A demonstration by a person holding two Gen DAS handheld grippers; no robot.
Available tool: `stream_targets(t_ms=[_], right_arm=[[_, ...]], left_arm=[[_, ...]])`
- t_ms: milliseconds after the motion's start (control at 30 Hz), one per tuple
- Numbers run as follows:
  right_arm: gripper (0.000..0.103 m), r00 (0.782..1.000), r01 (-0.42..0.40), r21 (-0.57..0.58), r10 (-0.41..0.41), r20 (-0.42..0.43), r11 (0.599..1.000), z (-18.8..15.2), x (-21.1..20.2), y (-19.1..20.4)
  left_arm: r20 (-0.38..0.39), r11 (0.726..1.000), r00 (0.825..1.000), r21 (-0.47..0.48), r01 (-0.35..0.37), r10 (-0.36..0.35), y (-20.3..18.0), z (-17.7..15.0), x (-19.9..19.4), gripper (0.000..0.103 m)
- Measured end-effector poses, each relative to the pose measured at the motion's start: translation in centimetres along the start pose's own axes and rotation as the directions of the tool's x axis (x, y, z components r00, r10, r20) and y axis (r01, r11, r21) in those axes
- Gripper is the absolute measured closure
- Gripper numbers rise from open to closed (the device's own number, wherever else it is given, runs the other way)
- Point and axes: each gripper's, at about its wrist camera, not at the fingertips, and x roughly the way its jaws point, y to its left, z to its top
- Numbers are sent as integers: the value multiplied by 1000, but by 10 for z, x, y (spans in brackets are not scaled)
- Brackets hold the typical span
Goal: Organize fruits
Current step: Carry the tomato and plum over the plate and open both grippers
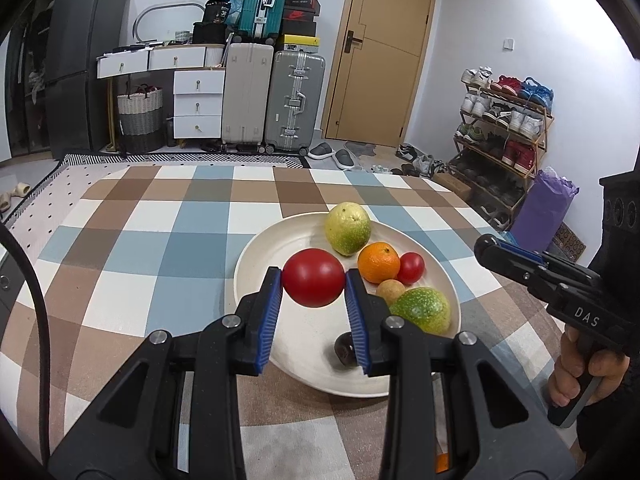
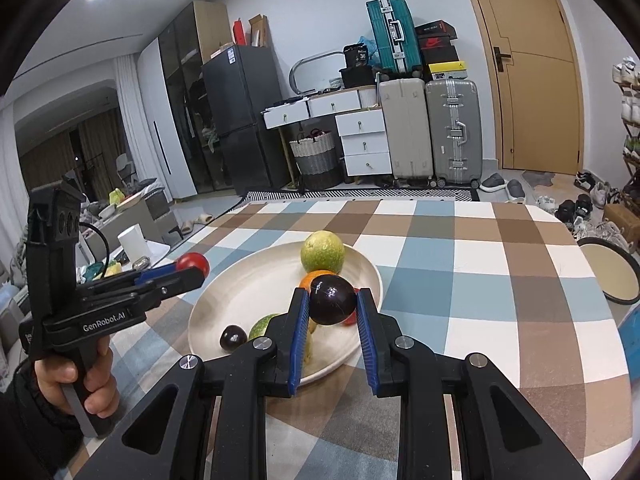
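red tomato [image 1: 313,277] gripped, dark plum [image 2: 333,299] gripped

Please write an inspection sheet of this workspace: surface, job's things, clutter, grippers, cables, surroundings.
Surface: table under a checked cloth in blue, brown and white.
Job's things: white plate holding a yellow-green fruit, an orange, a small red fruit, a small tan fruit, a green fruit and a small dark fruit.
Clutter: second dish at the table's right edge.
Grippers: left gripper shut on a red fruit; right gripper shut on a dark plum, both above the plate.
Cables: black cable at the left of the left wrist view.
Surroundings: suitcases, drawers, door, shoe rack.
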Motion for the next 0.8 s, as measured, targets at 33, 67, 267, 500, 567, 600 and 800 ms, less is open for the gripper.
stream_targets(t_ms=[33,67,267,500,567,600,800], right_arm=[[78,1000,1,0,-1,1,1000,0,0,0],[78,1000,-5,1,5,0,1000,1,1,0],[78,1000,-9,-9,9,-6,1000,3,6,3],[78,999,-12,-24,11,-40,1000,5,14,6],[78,999,-14,-35,13,-41,999,5,16,8],[78,999,-15,-42,13,-41,999,5,16,9],[64,1000,-4,-59,2,-21,998,3,14,11]], left_arm=[[-1,1000,1000,-3,6,-6,0,0,1,74],[-1,1000,1000,-2,7,-7,0,0,3,74],[0,999,1000,39,-11,11,-7,-2,11,74],[-4,996,1000,85,-12,12,-15,-6,14,74],[-6,996,1000,85,-14,15,-15,-6,14,74],[-6,996,1000,84,-15,16,-15,-6,14,74],[-8,997,1000,80,-16,17,-16,-7,13,74]])
